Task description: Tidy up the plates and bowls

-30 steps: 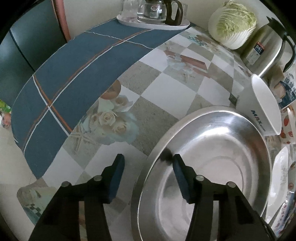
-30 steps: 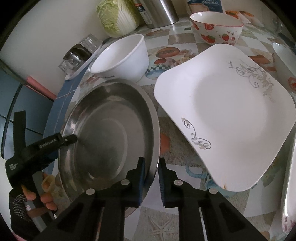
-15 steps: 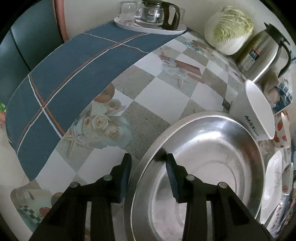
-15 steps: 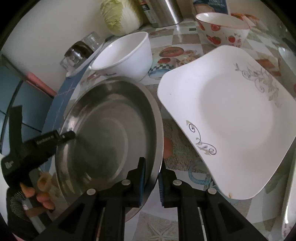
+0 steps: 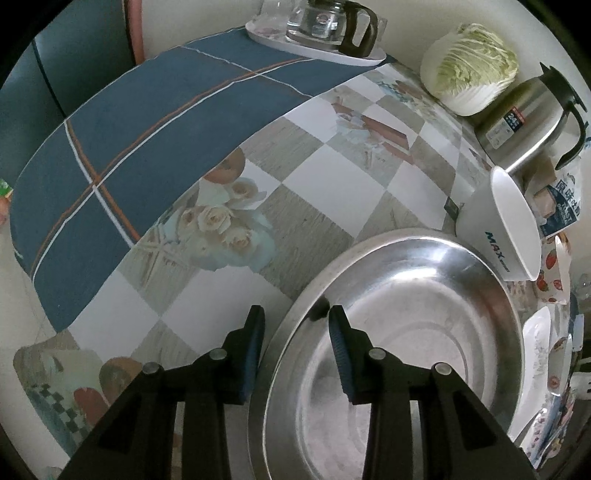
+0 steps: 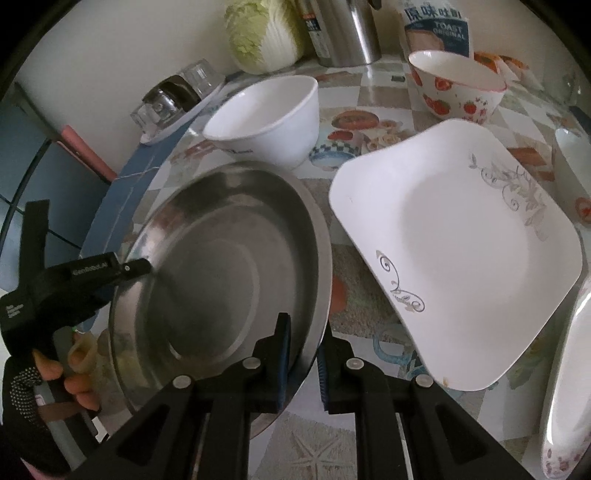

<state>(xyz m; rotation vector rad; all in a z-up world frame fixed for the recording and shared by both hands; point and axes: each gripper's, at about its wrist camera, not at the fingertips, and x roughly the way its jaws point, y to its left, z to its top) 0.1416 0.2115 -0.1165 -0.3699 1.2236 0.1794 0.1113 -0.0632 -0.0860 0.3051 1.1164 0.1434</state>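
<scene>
A large round steel plate [image 5: 406, 332] lies on the checked tablecloth, also seen in the right wrist view [image 6: 221, 258]. My left gripper [image 5: 295, 314] straddles its far-left rim, one pad outside and one inside. A strip of cloth still shows beside the outer pad. My right gripper [image 6: 303, 332] is shut on the plate's near rim. A white bowl [image 6: 266, 114] stands just behind the plate. A square white plate [image 6: 461, 251] with grey scrolls lies to the right, and a strawberry-patterned bowl [image 6: 458, 85] sits beyond it.
At the back are a cabbage [image 5: 469, 66], a steel jug [image 5: 524, 118] and a tray with a glass teapot [image 5: 325, 26]. A toast bag [image 6: 436, 26] stands behind the strawberry bowl. Another plate [image 6: 569, 369] lies at the right edge. A blue cloth [image 5: 129, 147] covers the table's left end.
The left jaws have narrowed around the steel plate's rim. The right gripper has kept its hold on the near rim, and its view has rolled slightly.
</scene>
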